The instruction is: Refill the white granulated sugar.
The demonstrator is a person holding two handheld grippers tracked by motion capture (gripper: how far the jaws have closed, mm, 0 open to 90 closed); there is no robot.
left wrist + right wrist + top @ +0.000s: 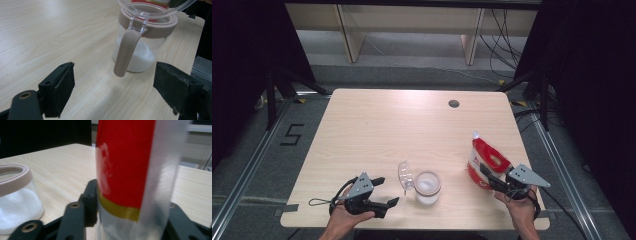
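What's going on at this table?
A person works with two tongs. The right tongs are clamped on a red and white pouch, held upright near the table's right edge. The left tongs are open, aimed at a clear jar that holds some white powder. The jar's hinged lid is flipped open, its latch hanging down between the jaws in the left gripper view. Nothing is being poured yet.
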